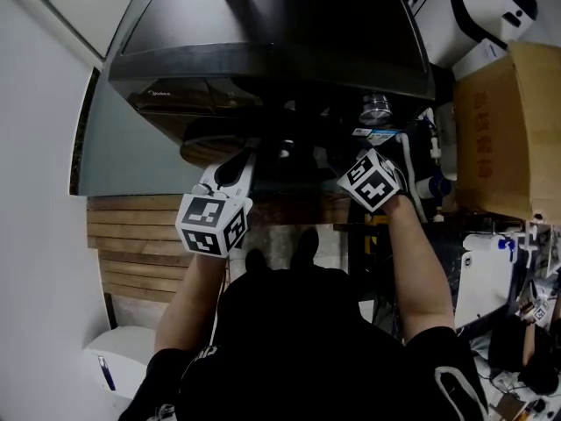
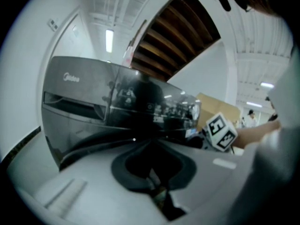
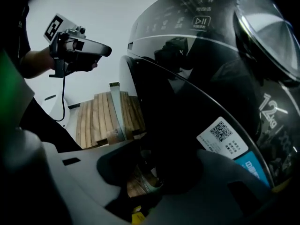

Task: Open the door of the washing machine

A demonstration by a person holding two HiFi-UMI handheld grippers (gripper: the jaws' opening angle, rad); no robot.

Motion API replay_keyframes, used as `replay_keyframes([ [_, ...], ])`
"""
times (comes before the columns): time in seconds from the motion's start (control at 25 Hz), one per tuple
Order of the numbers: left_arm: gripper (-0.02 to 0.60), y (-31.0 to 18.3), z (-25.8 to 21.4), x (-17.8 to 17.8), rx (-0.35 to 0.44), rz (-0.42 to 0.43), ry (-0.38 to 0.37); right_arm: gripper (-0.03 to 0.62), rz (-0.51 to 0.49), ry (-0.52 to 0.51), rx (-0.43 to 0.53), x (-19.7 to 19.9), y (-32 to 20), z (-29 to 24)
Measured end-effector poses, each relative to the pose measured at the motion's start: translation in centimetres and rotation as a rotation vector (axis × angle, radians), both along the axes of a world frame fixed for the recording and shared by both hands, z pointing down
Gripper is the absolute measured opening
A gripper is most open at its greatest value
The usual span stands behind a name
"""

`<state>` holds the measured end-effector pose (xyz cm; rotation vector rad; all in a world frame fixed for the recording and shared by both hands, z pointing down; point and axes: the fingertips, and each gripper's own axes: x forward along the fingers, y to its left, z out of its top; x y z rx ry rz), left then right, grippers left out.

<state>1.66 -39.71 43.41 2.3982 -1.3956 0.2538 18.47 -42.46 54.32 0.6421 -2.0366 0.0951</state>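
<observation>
The washing machine (image 1: pixel 263 24) stood at 12 o'clock from the person. The right gripper (image 3: pixel 154 172) clamped the door (image 3: pixel 187 125) by its rim at 1 o'clock. The left gripper (image 2: pixel 157 191) hovered at 11 o'clock, jaws together, empty.

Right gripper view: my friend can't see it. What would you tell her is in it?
Very close up, the right hand-held gripper grips the edge of the dark glass door of a washing machine. At upper left, the left hand-held gripper is held up in the air, with wooden planks on the floor below it.
</observation>
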Motion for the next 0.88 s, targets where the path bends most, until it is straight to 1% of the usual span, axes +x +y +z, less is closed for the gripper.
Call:
replay_keyframes([
  [0.2, 0.009, 0.5, 0.1, -0.1, -0.004, -0.004, 0.008, 0.140, 0.008, 0.013, 0.028, -0.1, 0.0, 0.2],
  [0.44, 0.009, 1.3, 0.1, 0.5, -0.005, 0.014, 0.020, 0.141, -0.010, 0.097, 0.078, -0.1, 0.0, 0.4],
  [0.64, 0.009, 2.2, 0.1, 0.6, -0.007, 0.018, 0.020, 0.138, 0.012, 0.065, 0.070, 0.0, 0.1, 0.2],
  [0.88, 0.009, 2.9, 0.1, 0.1, -0.011, 0.015, 0.017, 0.143, 0.050, 0.058, 0.078, 0.0, 0.2, 0.1],
])
